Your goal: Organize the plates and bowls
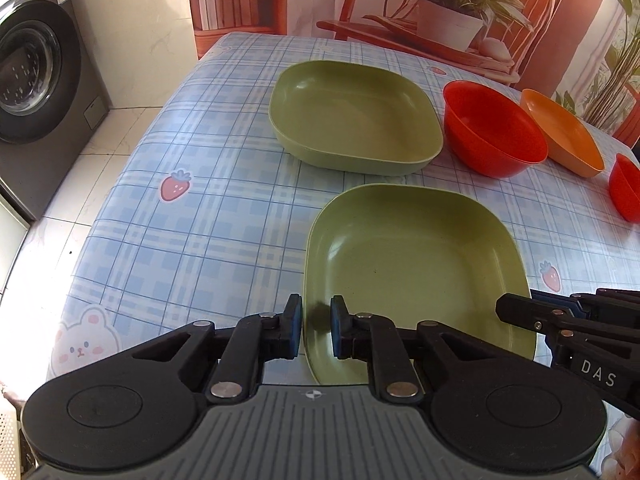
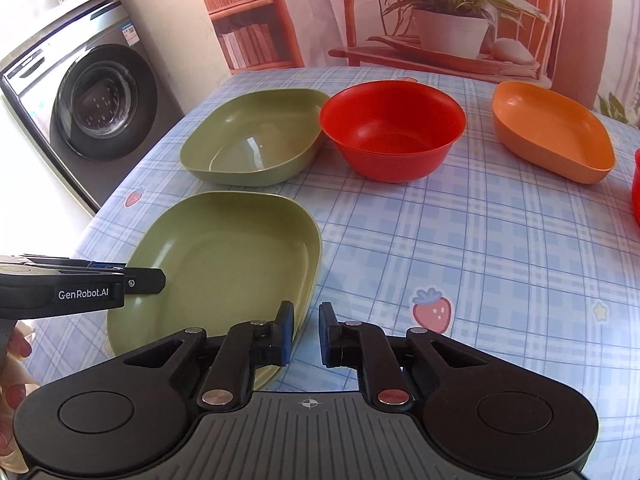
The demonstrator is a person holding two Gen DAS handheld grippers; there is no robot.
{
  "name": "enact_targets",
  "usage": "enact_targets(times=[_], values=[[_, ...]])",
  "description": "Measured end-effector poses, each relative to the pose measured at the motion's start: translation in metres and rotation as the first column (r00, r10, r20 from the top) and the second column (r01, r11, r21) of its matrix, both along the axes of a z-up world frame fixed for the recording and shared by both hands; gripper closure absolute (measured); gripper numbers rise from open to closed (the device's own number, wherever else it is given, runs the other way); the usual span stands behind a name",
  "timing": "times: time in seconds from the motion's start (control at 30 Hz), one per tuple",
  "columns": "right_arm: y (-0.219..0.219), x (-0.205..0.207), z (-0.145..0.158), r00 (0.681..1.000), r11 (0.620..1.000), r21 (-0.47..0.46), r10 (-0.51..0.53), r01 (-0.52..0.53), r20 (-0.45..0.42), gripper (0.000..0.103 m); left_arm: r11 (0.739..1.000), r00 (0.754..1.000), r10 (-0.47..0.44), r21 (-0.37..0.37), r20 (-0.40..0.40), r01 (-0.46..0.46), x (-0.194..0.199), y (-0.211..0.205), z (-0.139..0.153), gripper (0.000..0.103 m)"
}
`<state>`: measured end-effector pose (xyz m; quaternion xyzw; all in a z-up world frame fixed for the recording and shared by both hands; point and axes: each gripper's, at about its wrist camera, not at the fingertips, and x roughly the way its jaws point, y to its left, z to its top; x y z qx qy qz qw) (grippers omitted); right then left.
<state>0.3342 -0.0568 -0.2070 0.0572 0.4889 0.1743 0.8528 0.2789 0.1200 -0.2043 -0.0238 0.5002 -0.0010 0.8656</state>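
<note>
Now | L claw (image 1: 316, 330) astride near plate (image 1: 416, 276) rim, seemingly unclenched | R claw (image 2: 305, 334) parted, beside it

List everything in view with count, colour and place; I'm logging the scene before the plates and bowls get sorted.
green plates: 2, olive green, left part of the table; near plate at the front edge, far plate behind it
red bowl: 1 whole, red, right of the far plate; a second red piece is cut off at the right edge
orange dish: 1, orange, right of the red bowl
table: 1, blue plaid cloth with strawberry prints
washing machine: 1, grey, left of the table
left hand-held gripper: 1, black, open, straddling the near plate's left rim
right hand-held gripper: 1, black, open, at the near plate's right rim
</note>
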Motion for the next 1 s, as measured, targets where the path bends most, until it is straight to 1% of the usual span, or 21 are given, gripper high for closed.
enact_targets(times=[0.07,0.13,0.23,0.4,0.63,0.8,1.0], values=[[0.000,-0.001,0.000,1.000,1.000,0.000,0.004,-0.004,0.000,0.095,1.000,1.000,-0.001,0.009,0.001,0.001,-0.001,-0.002,0.001,0.087],[-0.002,-0.002,0.001,1.000,1.000,-0.002,0.001,-0.001,0.000,0.095,1.000,1.000,0.000,0.005,0.001,0.000,-0.002,-0.003,0.001,0.087],[-0.004,-0.002,0.001,1.000,1.000,0.004,-0.002,0.002,-0.006,0.095,1.000,1.000,-0.003,-0.016,0.002,0.003,-0.004,-0.002,0.001,0.087],[-0.006,-0.004,-0.001,1.000,1.000,-0.006,-0.011,0.011,-0.015,0.092,0.997,1.000,-0.025,-0.077,0.007,0.026,-0.012,-0.001,0.000,0.089],[-0.029,-0.016,0.001,0.999,0.999,0.007,-0.044,0.044,-0.031,0.095,0.994,0.999,-0.052,-0.099,-0.006,0.051,-0.018,-0.020,0.002,0.090],[-0.057,-0.026,0.015,0.995,0.995,0.022,-0.100,0.101,-0.024,0.095,0.991,0.995,-0.095,-0.087,0.024,0.097,-0.020,-0.050,0.020,0.090],[-0.092,-0.038,0.045,0.988,0.988,0.032,-0.150,0.149,0.031,0.095,0.986,0.988,-0.133,-0.090,0.072,0.140,-0.023,-0.080,0.050,0.090]])
